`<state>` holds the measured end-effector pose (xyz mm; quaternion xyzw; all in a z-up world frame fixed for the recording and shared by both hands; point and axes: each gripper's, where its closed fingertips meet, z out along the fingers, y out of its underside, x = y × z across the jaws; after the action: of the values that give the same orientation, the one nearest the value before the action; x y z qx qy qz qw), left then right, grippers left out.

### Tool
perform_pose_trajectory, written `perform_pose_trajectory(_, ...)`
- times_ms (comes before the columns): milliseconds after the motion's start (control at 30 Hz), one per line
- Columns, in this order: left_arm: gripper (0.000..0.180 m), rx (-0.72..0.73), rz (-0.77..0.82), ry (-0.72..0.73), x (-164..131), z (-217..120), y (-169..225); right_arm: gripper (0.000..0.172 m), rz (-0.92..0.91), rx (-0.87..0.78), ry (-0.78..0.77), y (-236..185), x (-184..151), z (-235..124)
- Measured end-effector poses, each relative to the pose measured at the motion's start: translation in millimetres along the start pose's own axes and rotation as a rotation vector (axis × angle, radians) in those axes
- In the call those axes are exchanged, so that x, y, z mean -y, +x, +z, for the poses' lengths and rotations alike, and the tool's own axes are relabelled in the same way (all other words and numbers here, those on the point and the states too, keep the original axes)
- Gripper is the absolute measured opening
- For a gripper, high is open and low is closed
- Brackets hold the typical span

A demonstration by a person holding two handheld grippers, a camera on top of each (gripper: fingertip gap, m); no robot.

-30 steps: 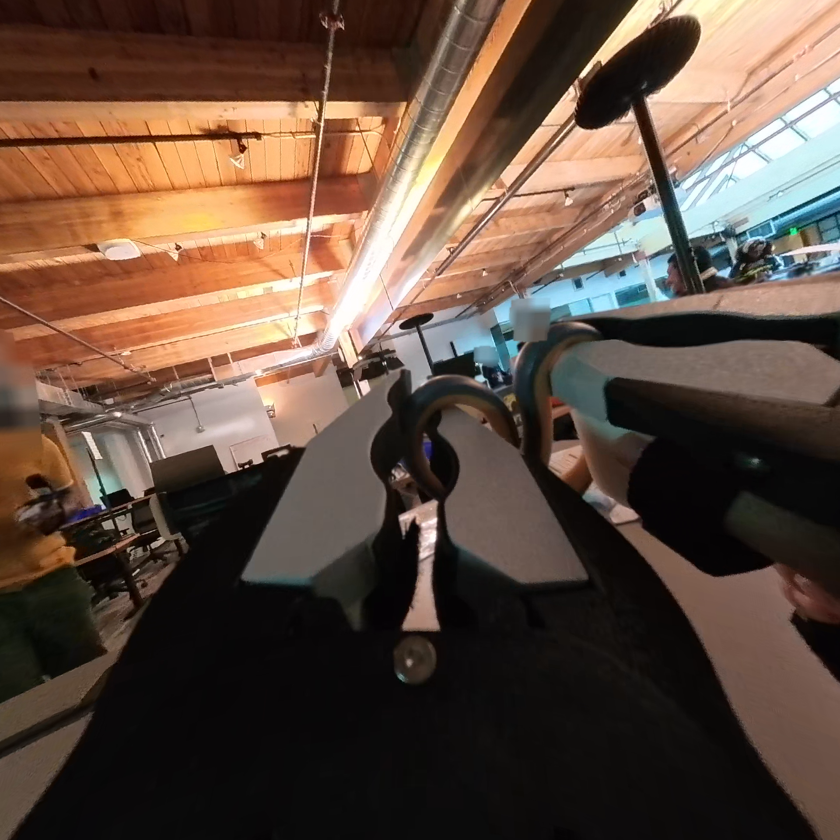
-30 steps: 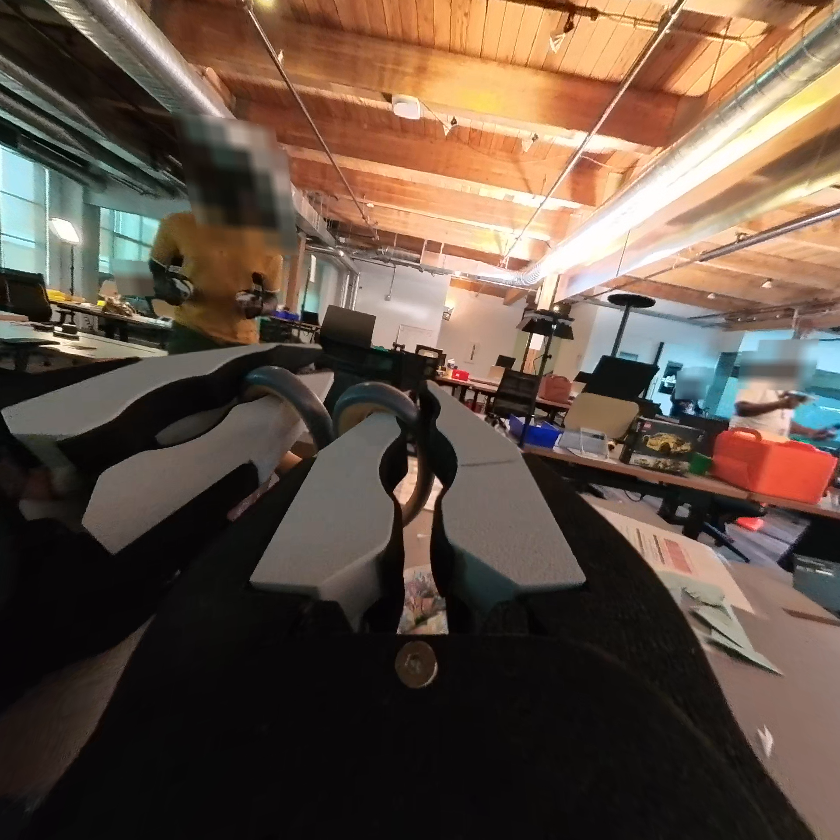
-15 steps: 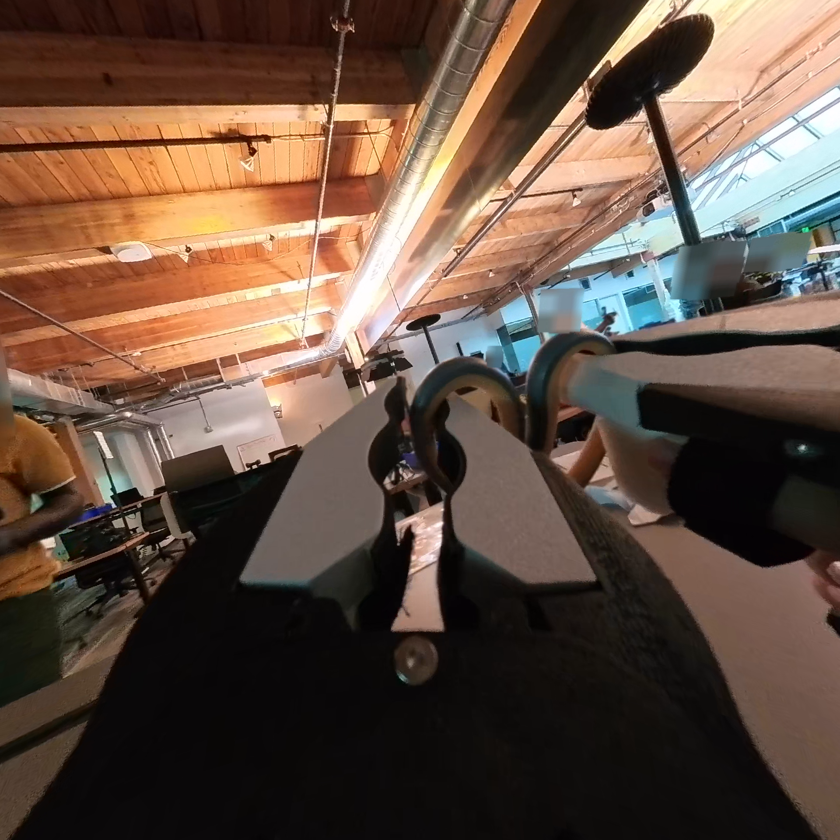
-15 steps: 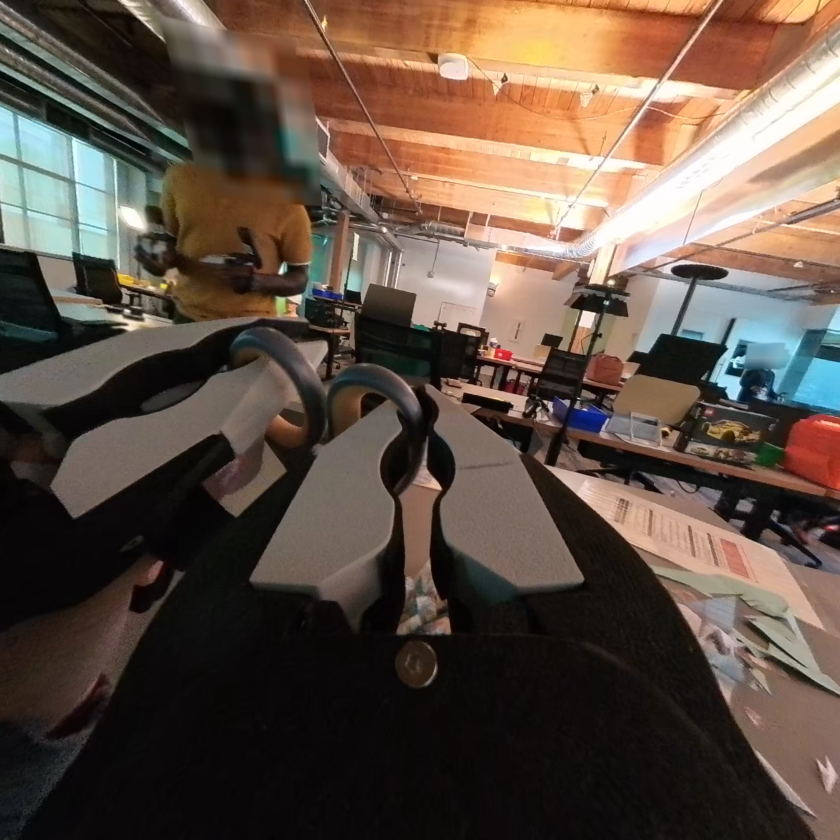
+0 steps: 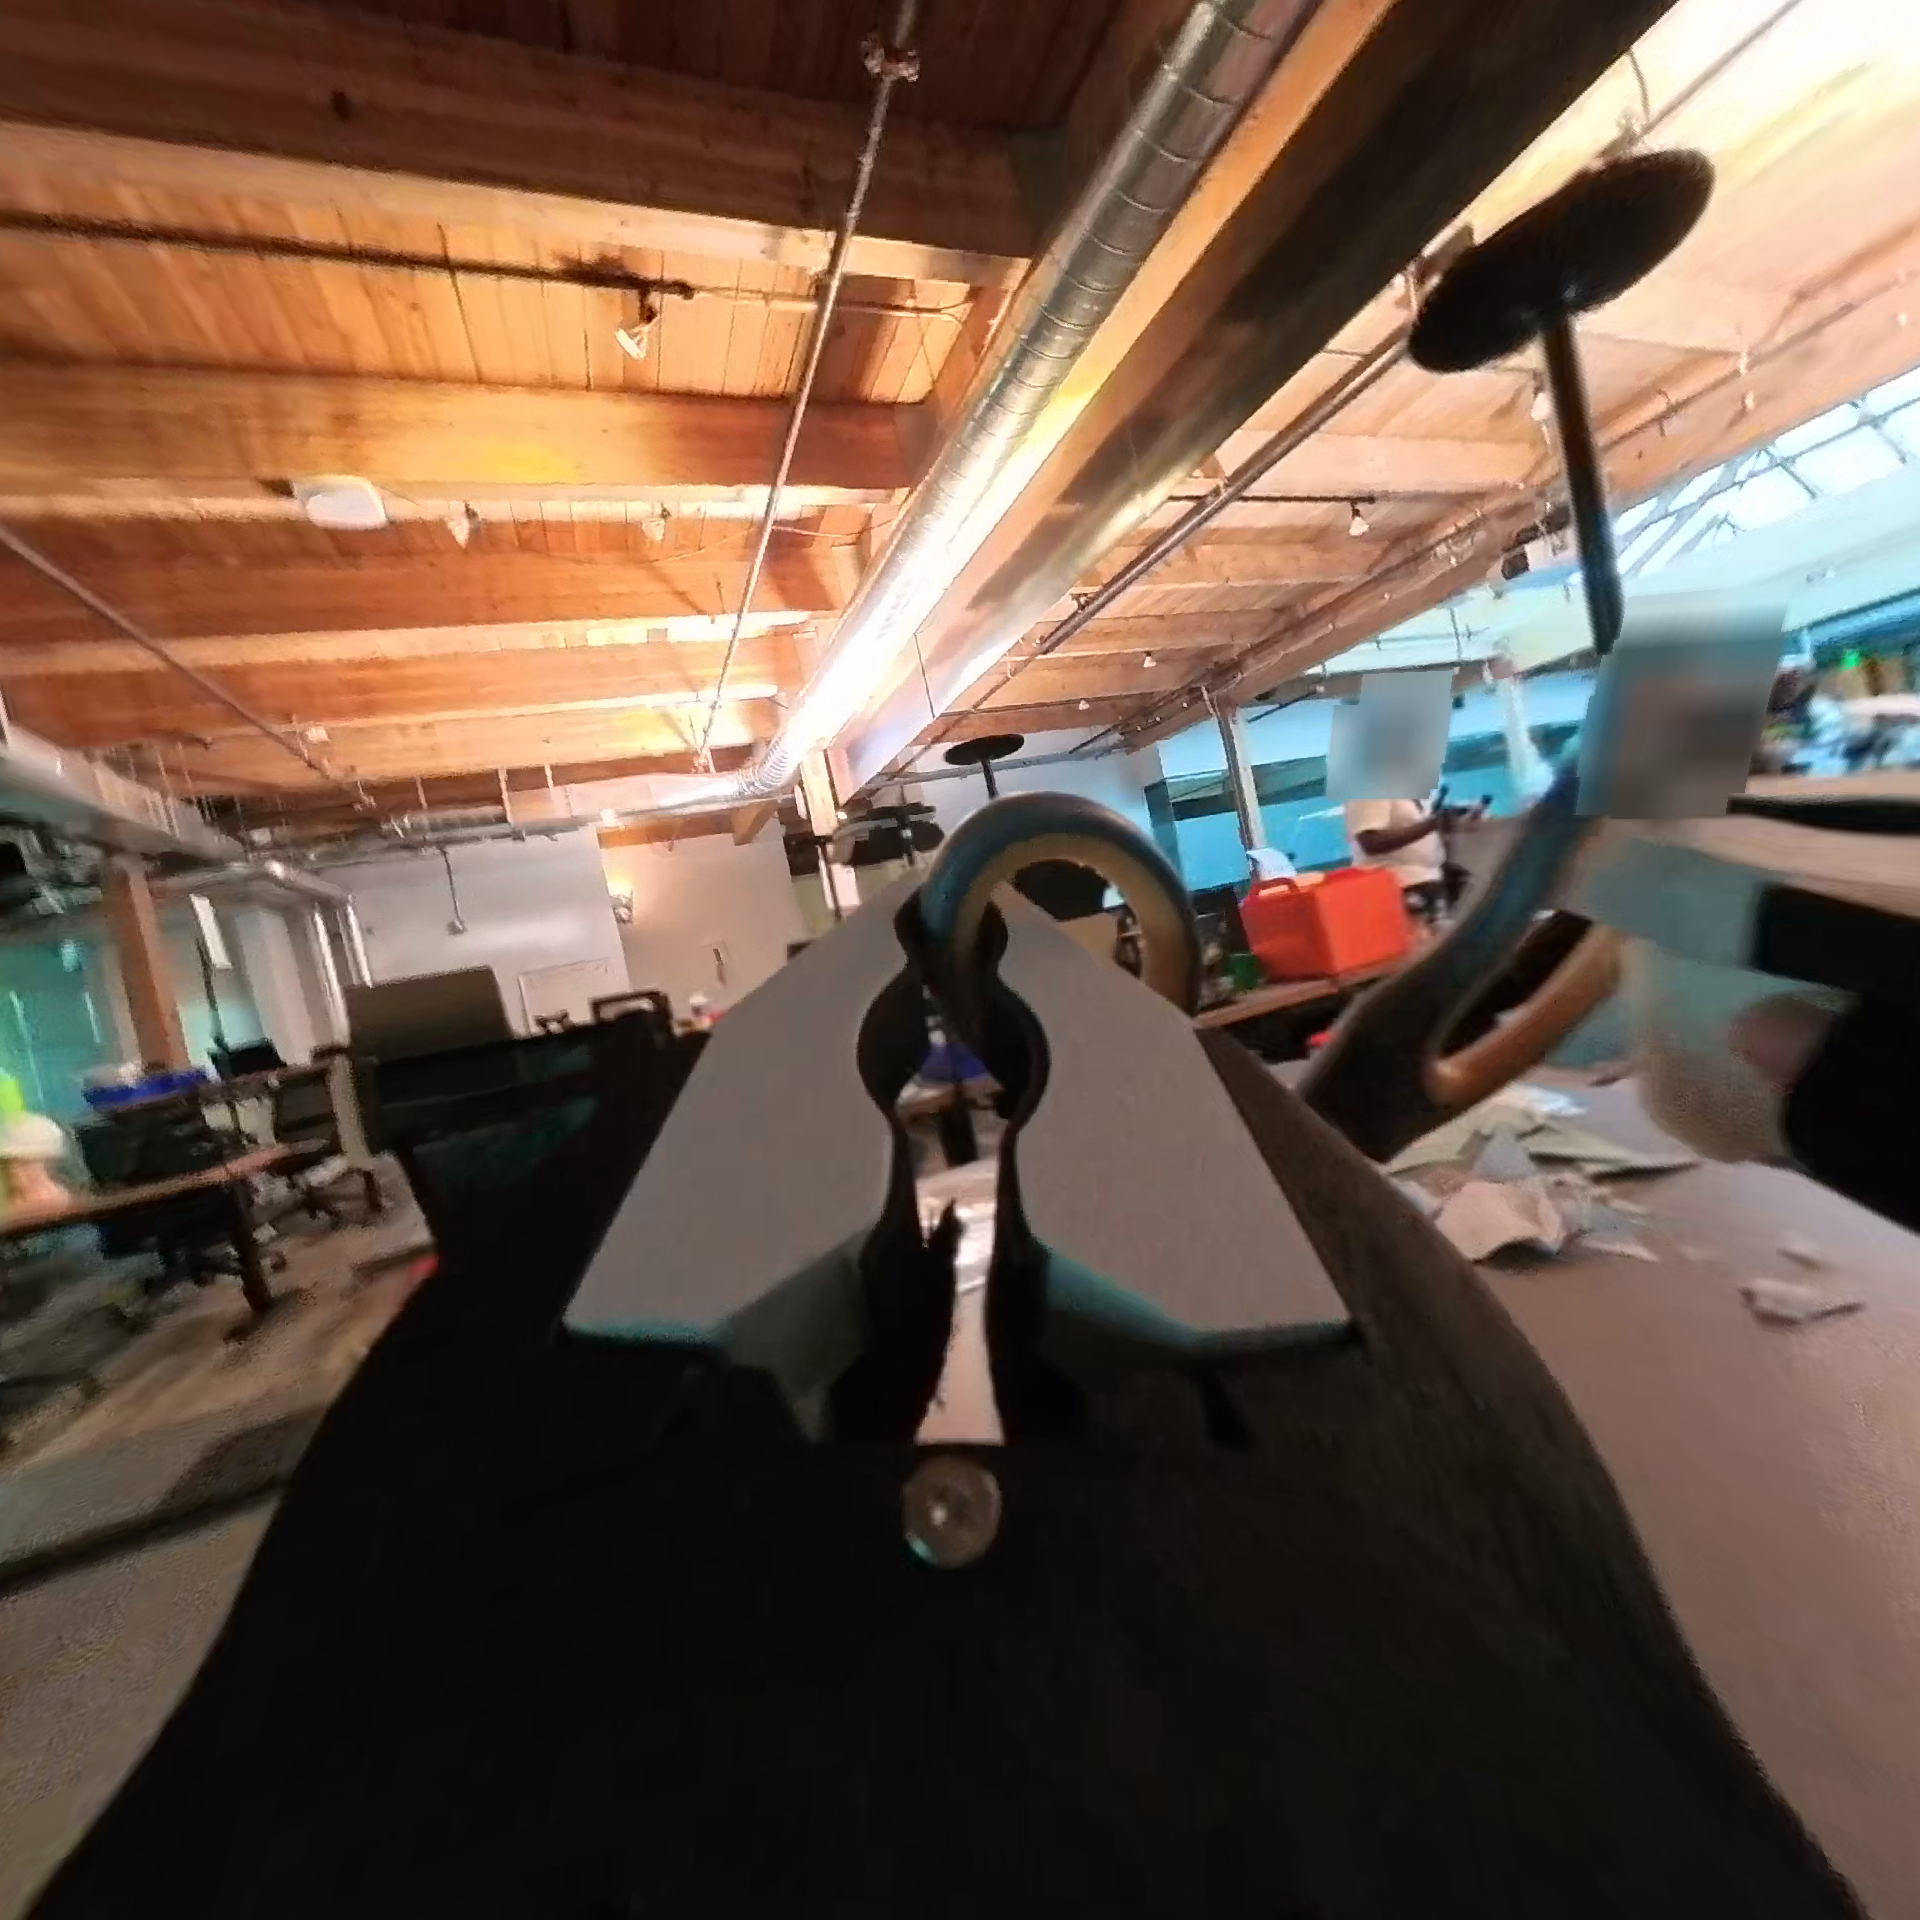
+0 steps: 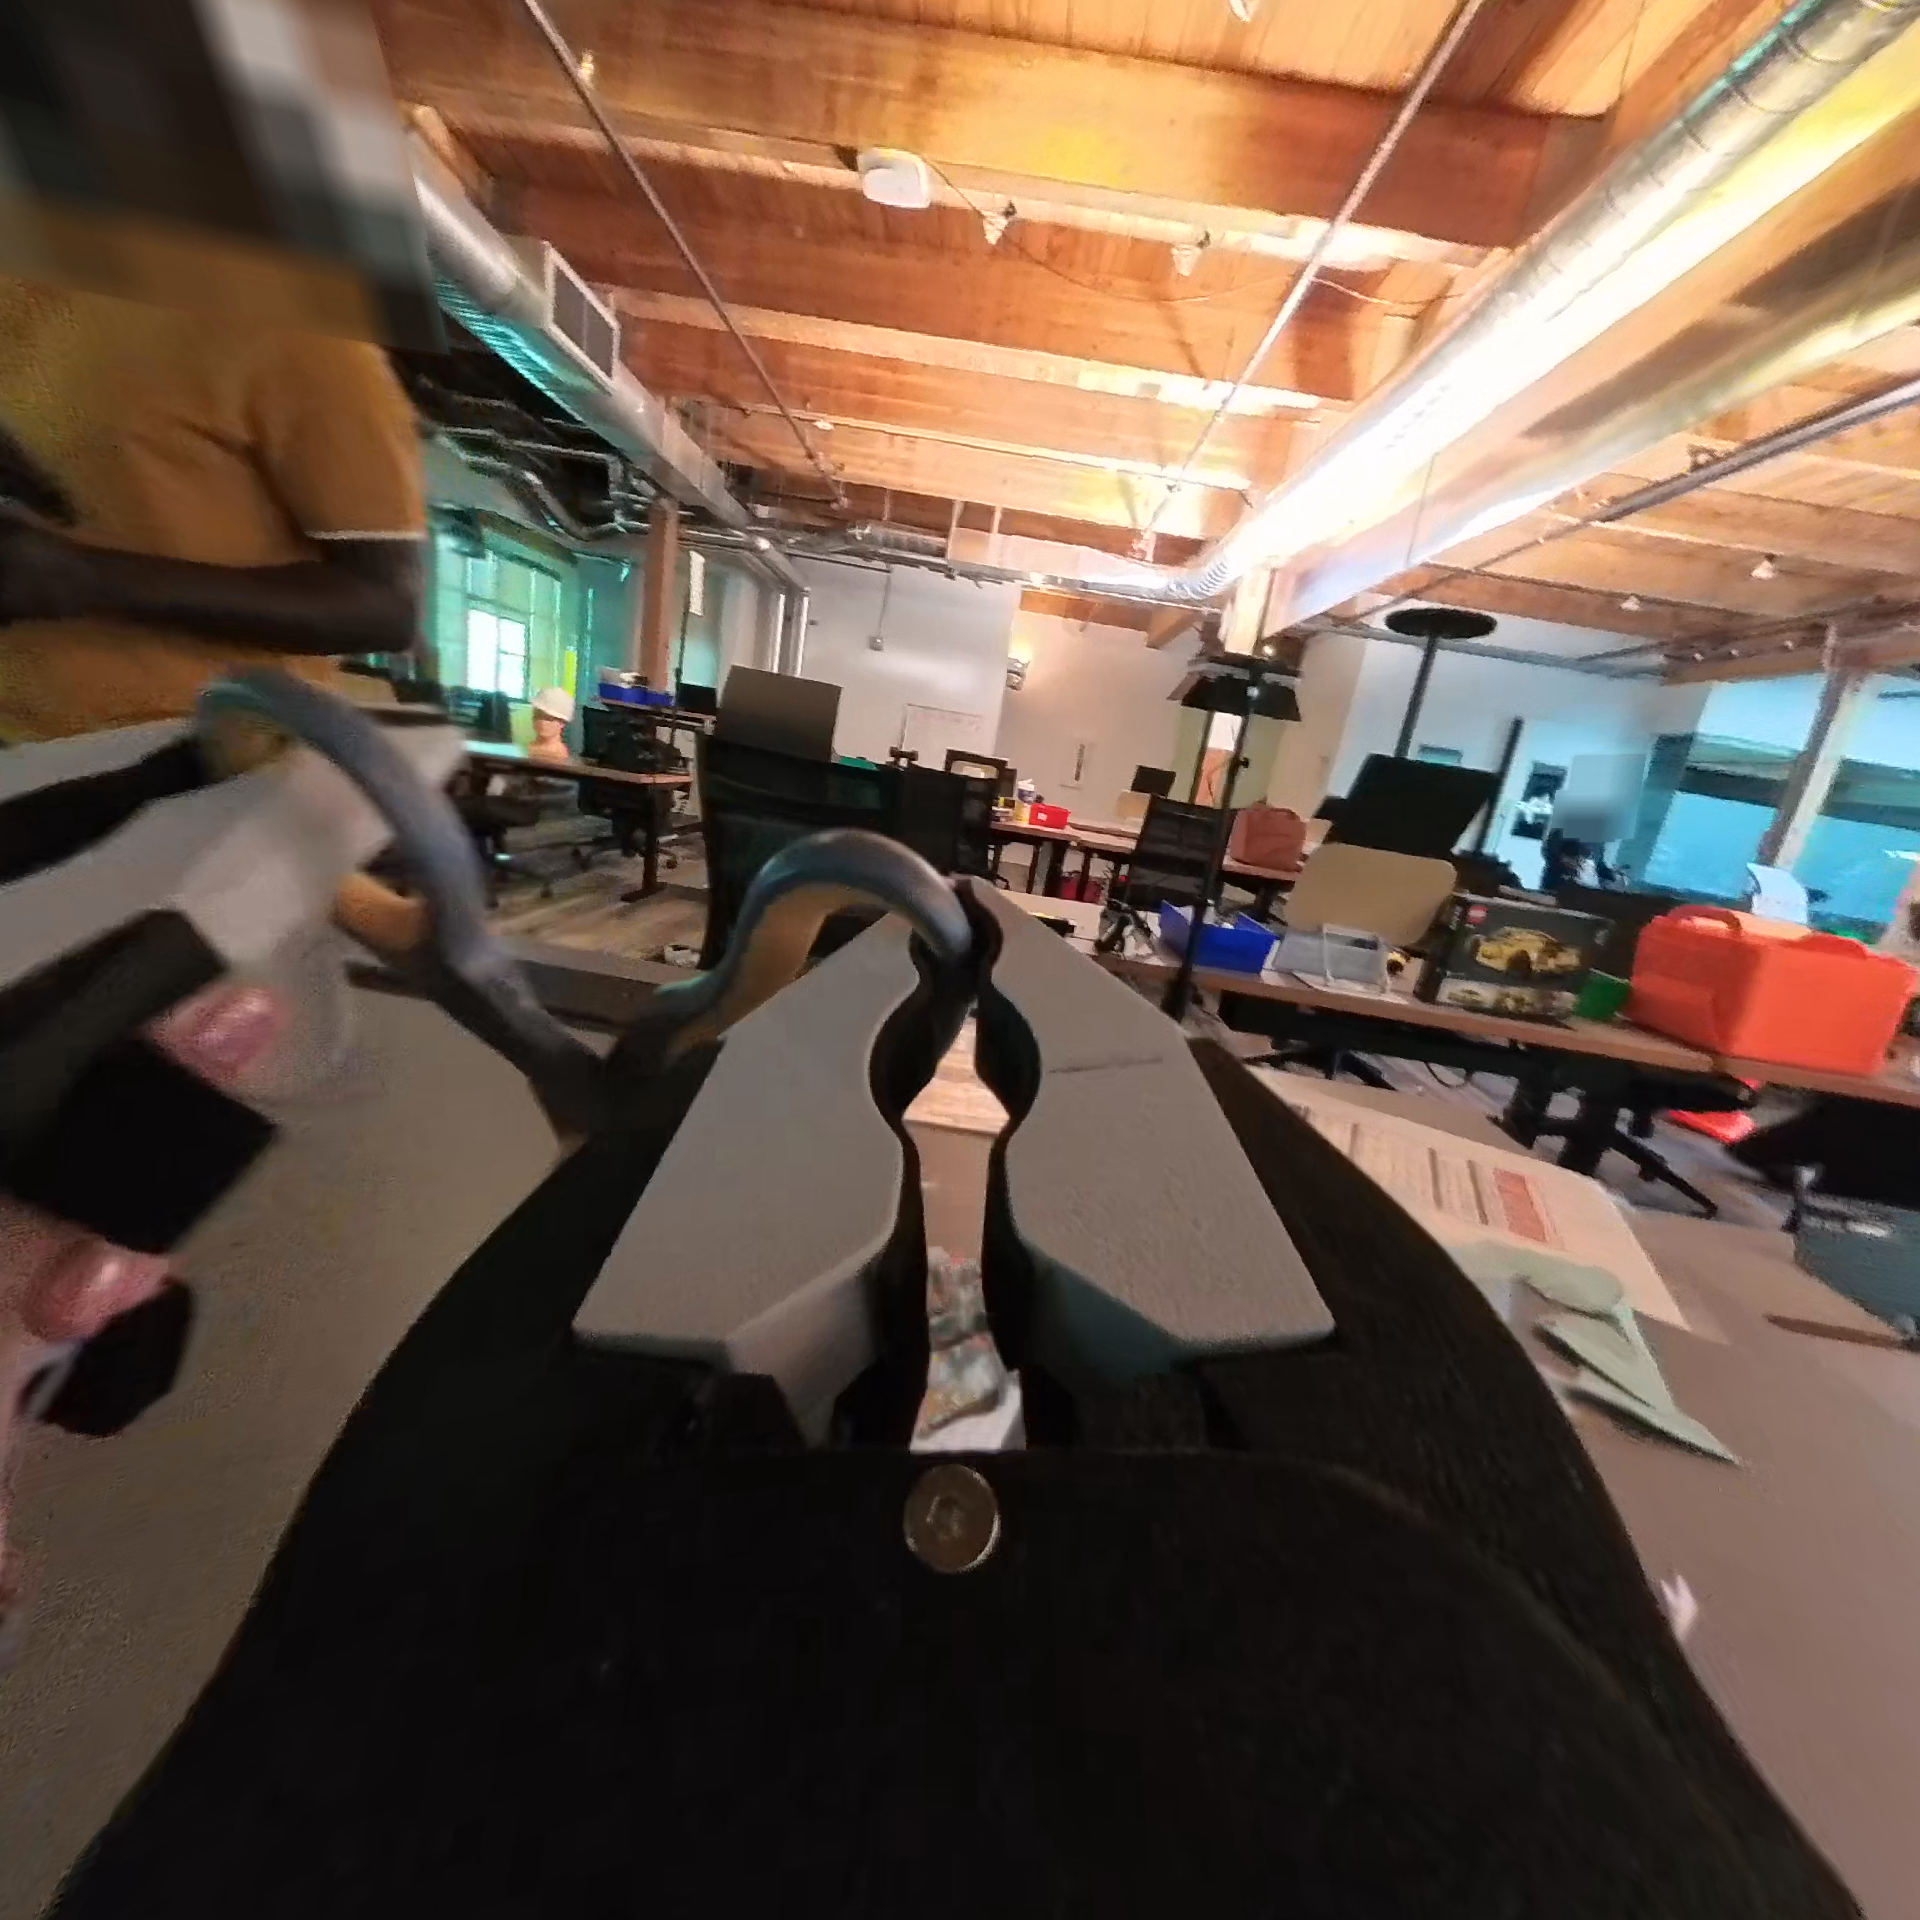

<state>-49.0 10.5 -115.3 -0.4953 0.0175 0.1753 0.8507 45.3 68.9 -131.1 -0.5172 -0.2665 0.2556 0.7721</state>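
Note:
A pair of scissors with dark blue-grey handle loops lined in tan is held between my two grippers. My left gripper (image 5: 961,935) is shut on one handle loop (image 5: 1070,831), which arches above its fingertips. My right gripper (image 6: 971,935) is shut on the other handle loop (image 6: 842,862). In the left wrist view, the right gripper (image 5: 1662,914) and its loop (image 5: 1507,1008) sit blurred at the right. In the right wrist view, the left gripper (image 6: 260,831) and its loop (image 6: 405,800) sit at the left. The loops stand apart. The blades are hidden below the grippers.
Cut paper scraps (image 5: 1538,1174) lie on the grey table (image 5: 1714,1455); more scraps (image 6: 1600,1340) and a printed sheet (image 6: 1475,1184) lie at the right. An orange case (image 6: 1766,997) stands on a far desk. A person in a yellow shirt (image 6: 187,499) stands at the left.
The two handle loops, close side by side before, have spread apart. Both views have tipped down toward the table. Both grippers keep their loops.

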Motion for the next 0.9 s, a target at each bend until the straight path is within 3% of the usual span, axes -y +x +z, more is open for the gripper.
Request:
perform_pose_trajectory(167,0.001,-0.025,-0.178,-0.044,-17,4,-9,0.0,0.046,-0.019,-0.024,19,-9,-2)
perform_pose_trajectory(433,0.002,-0.086,-0.148,-0.171,-63,20,5,0.0,0.072,-0.029,-0.128,30,-37,-1)
perform_pose_trajectory(600,0.003,-0.16,-0.069,-0.137,-65,27,27,0.0,0.097,-0.09,-0.143,56,-48,2)
perform_pose_trajectory(900,0.004,-0.178,-0.108,-0.194,-112,52,35,0.0,0.126,-0.092,-0.194,74,-80,34)
